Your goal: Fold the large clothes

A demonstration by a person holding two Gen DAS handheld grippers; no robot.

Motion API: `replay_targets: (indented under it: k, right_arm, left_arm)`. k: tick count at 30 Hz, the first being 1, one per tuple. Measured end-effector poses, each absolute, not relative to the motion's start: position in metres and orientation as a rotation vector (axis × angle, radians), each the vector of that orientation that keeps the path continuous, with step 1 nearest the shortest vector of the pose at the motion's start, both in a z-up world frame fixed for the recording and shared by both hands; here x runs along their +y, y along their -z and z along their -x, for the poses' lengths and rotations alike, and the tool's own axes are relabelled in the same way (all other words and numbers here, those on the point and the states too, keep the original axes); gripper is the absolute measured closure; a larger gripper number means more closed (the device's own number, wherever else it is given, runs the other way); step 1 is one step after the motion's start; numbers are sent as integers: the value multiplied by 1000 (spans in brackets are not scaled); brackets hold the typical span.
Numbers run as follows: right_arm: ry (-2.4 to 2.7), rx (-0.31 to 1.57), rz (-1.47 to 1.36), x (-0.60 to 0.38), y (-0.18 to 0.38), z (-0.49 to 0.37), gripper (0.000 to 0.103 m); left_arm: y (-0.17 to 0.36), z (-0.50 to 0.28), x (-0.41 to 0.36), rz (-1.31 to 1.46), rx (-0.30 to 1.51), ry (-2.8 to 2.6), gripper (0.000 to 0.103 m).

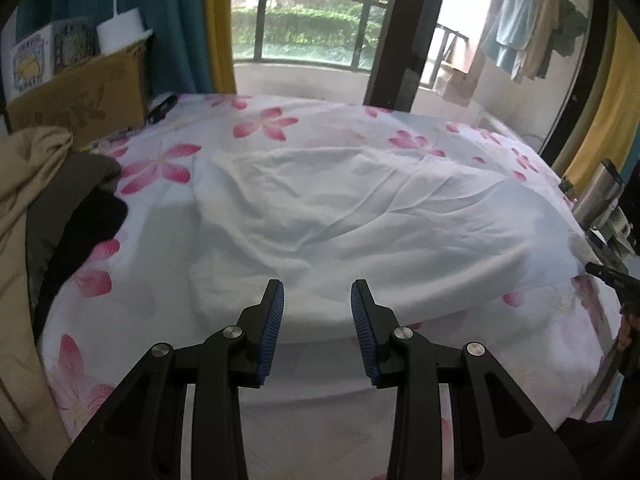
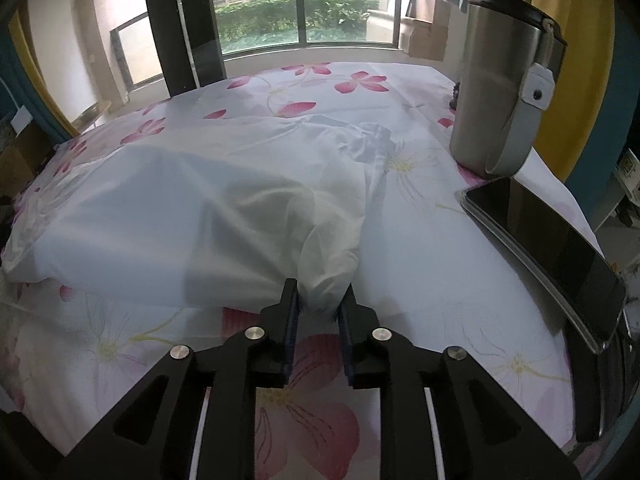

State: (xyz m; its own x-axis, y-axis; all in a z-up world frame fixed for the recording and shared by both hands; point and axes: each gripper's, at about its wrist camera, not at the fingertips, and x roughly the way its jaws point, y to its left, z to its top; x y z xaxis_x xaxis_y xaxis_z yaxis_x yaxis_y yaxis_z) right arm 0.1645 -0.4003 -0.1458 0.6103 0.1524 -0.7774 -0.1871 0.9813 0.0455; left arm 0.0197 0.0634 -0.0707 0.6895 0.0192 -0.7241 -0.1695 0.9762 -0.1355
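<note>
A large white garment (image 1: 340, 208) lies spread and wrinkled across the flowered bedsheet (image 1: 160, 168). My left gripper (image 1: 317, 284) hovers over its near edge, open, with nothing between its blue pads. In the right wrist view the same white garment (image 2: 180, 208) lies folded over, and a bunched corner of it (image 2: 326, 264) stands between the tips of my right gripper (image 2: 320, 286). Its jaws stand slightly apart, and the cloth sits loosely in the gap rather than pinched flat.
A steel tumbler (image 2: 492, 80) and a dark tablet (image 2: 540, 248) lie on the flowered bedsheet (image 2: 420, 240) at the right. A heap of tan and dark clothes (image 1: 60, 200) and a cardboard box (image 1: 80, 92) sit at the left. Behind is a window with a railing.
</note>
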Motion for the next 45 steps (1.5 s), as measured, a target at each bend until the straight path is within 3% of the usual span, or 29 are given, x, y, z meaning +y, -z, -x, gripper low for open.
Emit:
replay_targets:
  k: [7,12,14,18,34,45]
  right_arm:
    - [-173,888,16,-407,143,-159,69]
    - [-175,885,2,-409,139,-158,53]
    - [-182,885,-13,-409,138,-156,44]
    - [-187,875,-47,-414,132,-151,34]
    - [-308,961,-184,-392,153,-149,30]
    - [-348,917,-312,-382,157,-192,12]
  left_arm:
    - [60,-19,41,149,769,-53,66]
    - [59,-28,27,140,772,-7,65]
    - [59,-32,19,135,777,9,57]
    - [56,-44,2,117,775,60,55]
    - [64,-115,-43,73,785,142,55]
    - [85,-171,-57,93,831,162,55]
